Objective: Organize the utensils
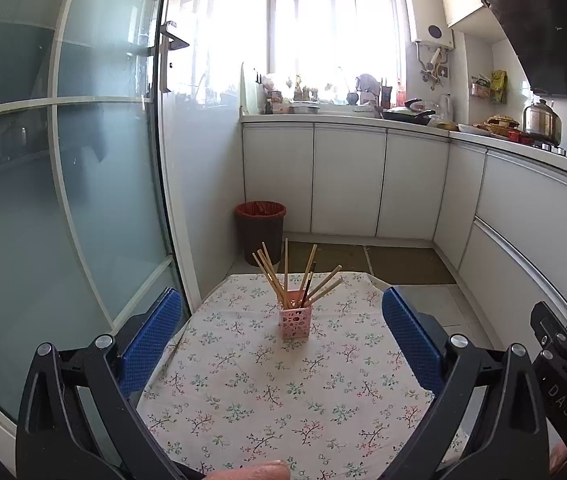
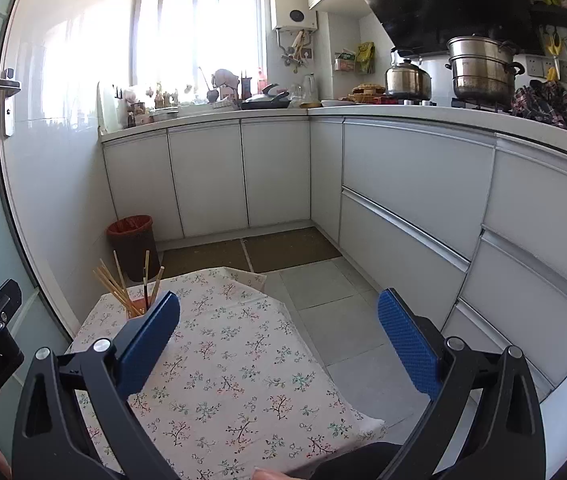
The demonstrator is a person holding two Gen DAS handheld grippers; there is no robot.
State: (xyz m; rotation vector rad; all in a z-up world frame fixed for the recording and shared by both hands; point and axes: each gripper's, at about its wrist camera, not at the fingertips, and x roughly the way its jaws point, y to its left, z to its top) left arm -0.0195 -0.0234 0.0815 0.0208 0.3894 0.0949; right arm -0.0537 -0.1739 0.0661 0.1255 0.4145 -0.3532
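Chopsticks in cup, both grippers idle.
Pale wooden chopsticks (image 1: 283, 276) fanned upright in small pink perforated plastic cup (image 1: 295, 319), near far edge of floral-print tablecloth (image 1: 267, 392). Left blue-padded gripper (image 1: 283, 332) spread wide, holding nothing; right blue-padded gripper (image 2: 279, 332) likewise wide apart, empty, cup beside its left finger.

Strong daylight is coming through the window (image 1: 333, 36), blowing it out to white; the fisheye lens is bending edges, and corners are darkening.

Pink holder (image 1: 295, 319) of fanned chopsticks (image 1: 283, 276) upright on floral tablecloth (image 1: 267, 392), between wide-spread left hand-held gripper (image 1: 282, 312) fingers.
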